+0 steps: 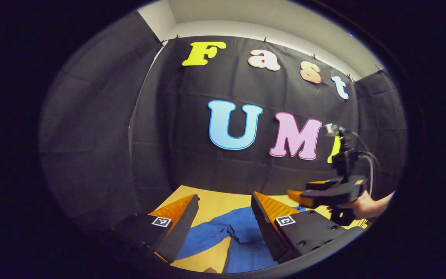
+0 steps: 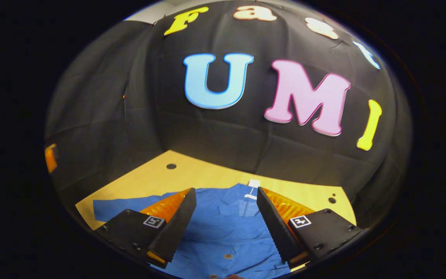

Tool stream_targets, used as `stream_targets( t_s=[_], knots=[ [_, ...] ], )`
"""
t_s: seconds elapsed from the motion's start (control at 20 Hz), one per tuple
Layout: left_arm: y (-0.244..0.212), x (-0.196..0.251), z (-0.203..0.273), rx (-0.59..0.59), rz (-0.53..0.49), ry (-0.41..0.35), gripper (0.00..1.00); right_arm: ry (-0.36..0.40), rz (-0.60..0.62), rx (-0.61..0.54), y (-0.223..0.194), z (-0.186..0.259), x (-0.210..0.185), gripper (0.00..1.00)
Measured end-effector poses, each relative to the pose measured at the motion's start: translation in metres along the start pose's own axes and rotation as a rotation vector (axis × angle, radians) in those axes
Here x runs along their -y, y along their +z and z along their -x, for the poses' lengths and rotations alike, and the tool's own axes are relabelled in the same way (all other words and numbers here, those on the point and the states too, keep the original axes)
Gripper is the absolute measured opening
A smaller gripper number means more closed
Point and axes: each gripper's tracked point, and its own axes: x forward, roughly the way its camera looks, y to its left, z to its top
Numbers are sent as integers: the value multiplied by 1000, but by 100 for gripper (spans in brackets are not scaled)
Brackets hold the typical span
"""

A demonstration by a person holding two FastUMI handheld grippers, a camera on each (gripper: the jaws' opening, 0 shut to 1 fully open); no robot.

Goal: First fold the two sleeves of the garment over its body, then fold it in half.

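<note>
— Where is the shirt (image 2: 223, 228)?

— Flat on the yellow table (image 2: 207, 174), blue, collar toward the black wall. In the right gripper view one sleeve (image 2: 130, 207) lies stretched out sideways from the shirt's body, so I judge the first step, folding the sleeves in, is not yet done.

— And the grippers?

— The right gripper (image 2: 223, 224) hangs above the shirt's chest, fingers apart, nothing between them. The left gripper (image 1: 225, 224) is over the shirt too, near a sleeve, fingers likewise spread and empty. In the left gripper view a hand (image 1: 366, 205) holds the other gripper, beyond the shirt (whether any of them touches cloth, I cannot tell).

— So the next move?

— Probably each gripper must go out from the shirt's body to a cuff, come down, pinch only the top layer, then carry it across the chest.
</note>
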Motion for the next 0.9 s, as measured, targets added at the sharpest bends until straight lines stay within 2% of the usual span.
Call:
stream_targets(
  t_s=[0.05,0.1,0.15,0.2,0.25,0.3,0.35,0.5,0.85,0.9],
  knots=[
    [-12,-13,-6,-22,-10,34,80,-15,7,33,10,17,13,100],
    [-24,-28,-10,-38,-12,71,80,-37,19,62,20,35,27,92],
    [-38,-41,-15,-62,-8,103,80,-61,26,88,27,53,40,100],
    [-55,-52,-18,-97,-2,129,80,-85,20,107,32,72,52,100],
    [-73,-63,-22,-130,-2,158,80,-107,2,125,37,87,62,92],
    [-87,-72,-26,-157,-9,177,80,-127,-21,142,42,101,71,93],
    [-107,-83,-27,-196,-28,202,80,-155,-44,155,45,115,81,100],
    [-159,-112,-24,-346,-76,269,81,-243,-72,200,53,149,113,100],
    [-209,-140,-43,-472,-15,356,82,-326,-140,209,59,180,149,99],
    [-212,-142,-47,-478,-1,365,82,-333,-145,213,59,183,151,92]
  ],
)
